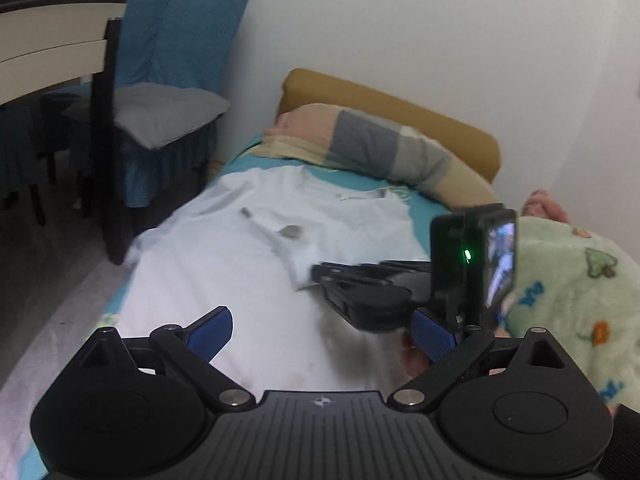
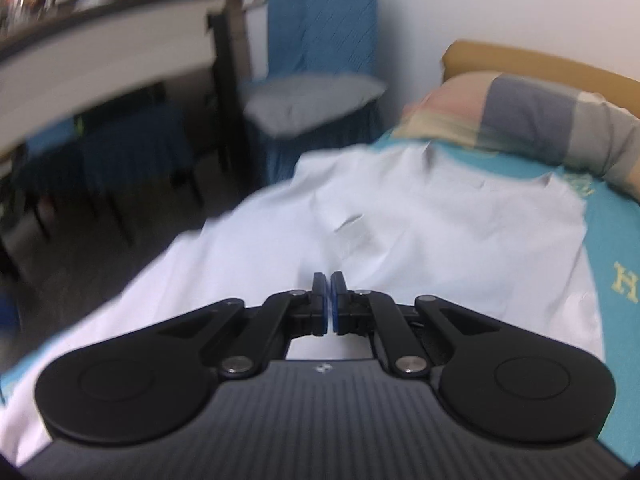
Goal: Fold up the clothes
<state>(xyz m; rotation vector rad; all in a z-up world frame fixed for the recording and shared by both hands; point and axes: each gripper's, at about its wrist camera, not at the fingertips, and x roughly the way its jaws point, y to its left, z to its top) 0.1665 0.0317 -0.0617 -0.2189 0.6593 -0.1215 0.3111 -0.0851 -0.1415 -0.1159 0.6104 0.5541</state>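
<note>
Teal bedsheet (image 2: pixel 612 240) bears white shirt (image 2: pixel 420 232) (pillow (image 1: pixel 384 148) beyond), right gripper (image 2: pixel 329 300) pinched.

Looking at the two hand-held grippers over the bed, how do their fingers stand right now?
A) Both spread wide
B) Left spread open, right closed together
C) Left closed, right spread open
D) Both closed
B: the left gripper has its blue pads far apart above the white garment, while the right gripper has its pads nearly touching.

White T-shirt (image 1: pixel 240 264): one piece, spread flat along the bed, neckline toward the pillow end (one side edge folded inward, lightly creased), left portion overhanging the mattress edge.
</note>
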